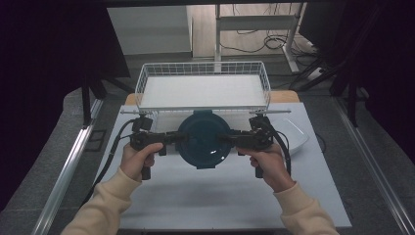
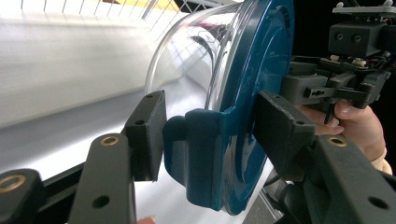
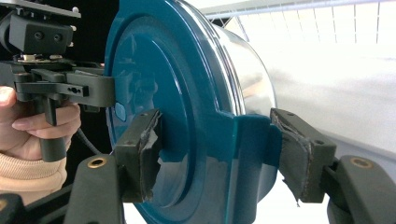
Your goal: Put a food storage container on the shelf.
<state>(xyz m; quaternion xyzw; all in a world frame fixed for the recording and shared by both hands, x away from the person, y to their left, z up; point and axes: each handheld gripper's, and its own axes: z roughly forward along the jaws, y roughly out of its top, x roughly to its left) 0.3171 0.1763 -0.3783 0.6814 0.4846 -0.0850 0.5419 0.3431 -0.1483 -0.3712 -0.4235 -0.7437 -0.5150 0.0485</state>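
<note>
Gripping the blue-lidded container (image 1: 203, 139) by its side tabs, left claw (image 1: 180, 138) and right claw (image 1: 226, 139) apparently pinch it above the surface (image 1: 210, 196).

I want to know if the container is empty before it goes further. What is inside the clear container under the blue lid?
Through the clear wall of the container nothing solid shows, just reflections and the wire basket behind it. The blue lid covers the inside from above, so part stays unseen.
</note>
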